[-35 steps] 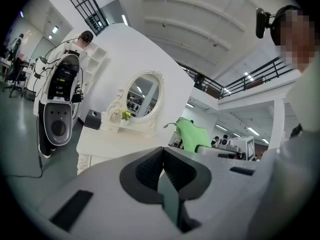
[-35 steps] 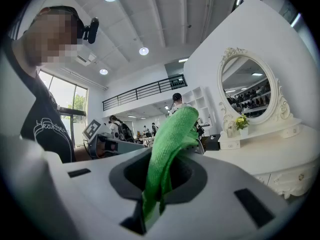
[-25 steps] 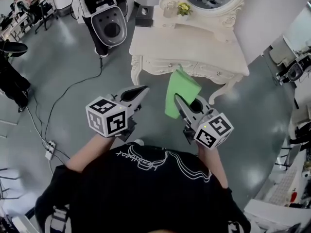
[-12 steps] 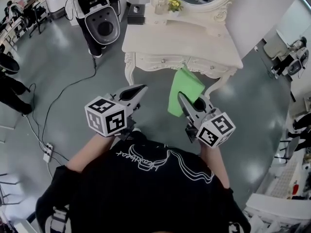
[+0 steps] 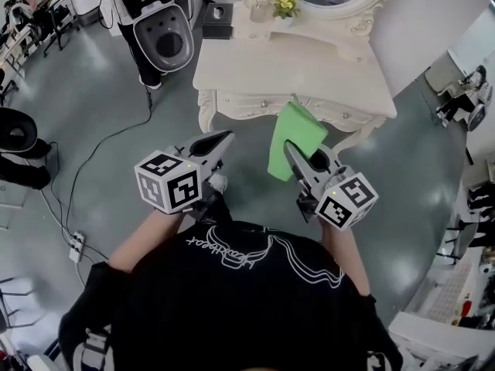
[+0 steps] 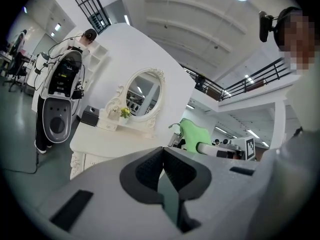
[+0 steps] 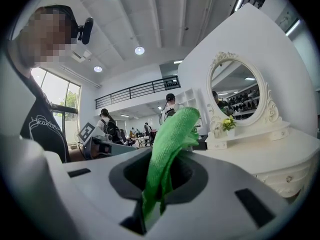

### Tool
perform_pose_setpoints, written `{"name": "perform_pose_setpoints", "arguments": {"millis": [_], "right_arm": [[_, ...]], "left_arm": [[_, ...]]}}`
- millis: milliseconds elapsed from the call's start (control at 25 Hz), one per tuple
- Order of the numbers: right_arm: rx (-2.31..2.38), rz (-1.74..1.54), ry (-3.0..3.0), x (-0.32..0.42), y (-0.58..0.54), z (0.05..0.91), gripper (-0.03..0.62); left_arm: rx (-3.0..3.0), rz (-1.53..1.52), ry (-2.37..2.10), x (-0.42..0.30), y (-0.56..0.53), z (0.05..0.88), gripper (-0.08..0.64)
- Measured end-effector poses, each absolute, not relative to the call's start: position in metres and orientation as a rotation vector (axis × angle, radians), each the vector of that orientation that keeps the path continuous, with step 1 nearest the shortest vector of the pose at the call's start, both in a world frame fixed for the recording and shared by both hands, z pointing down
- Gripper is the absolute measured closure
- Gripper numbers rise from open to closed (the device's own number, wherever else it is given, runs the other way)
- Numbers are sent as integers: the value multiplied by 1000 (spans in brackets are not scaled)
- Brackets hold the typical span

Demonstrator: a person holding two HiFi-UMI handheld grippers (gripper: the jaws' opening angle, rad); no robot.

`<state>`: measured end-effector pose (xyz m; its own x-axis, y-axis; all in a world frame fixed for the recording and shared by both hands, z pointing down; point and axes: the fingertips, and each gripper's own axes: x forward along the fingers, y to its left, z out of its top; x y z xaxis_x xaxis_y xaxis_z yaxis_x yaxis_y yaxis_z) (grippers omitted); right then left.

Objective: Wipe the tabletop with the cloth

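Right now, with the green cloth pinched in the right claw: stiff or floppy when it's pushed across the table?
Probably floppy: the green cloth bunches and folds where the right claw pinches it. Likely light, since one pinch carries it whole. Its fuzzy weave may drag, not slide, on the table.

Bright green cloth [image 5: 292, 139], cream-white table [image 5: 309, 60], grey floor [image 5: 100, 114], black shirt [image 5: 232, 300]
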<state>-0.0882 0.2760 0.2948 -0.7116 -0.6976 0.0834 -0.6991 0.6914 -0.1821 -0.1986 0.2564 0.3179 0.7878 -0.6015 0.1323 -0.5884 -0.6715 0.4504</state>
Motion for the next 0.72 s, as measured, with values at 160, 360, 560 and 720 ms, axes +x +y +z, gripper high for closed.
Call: {"name": "perform_pose_setpoints", "arguments": {"millis": [160,360,560,720], "right_arm": [[1182,334,-2884,-93,216,293,538],[1159,392,-2865,-109,144,306,537],[1136,465,-2827,-126,69,320,537],[1109,521,-2788,-146,10,334,537]], "left_arm": [[2478,-38,-903,-203,199,320,557],[2446,0,-909,-213,126,332,557],[2401,44,-908,-227,55,350,557],[2364,76,-935,-248,-1,362,557]]}}
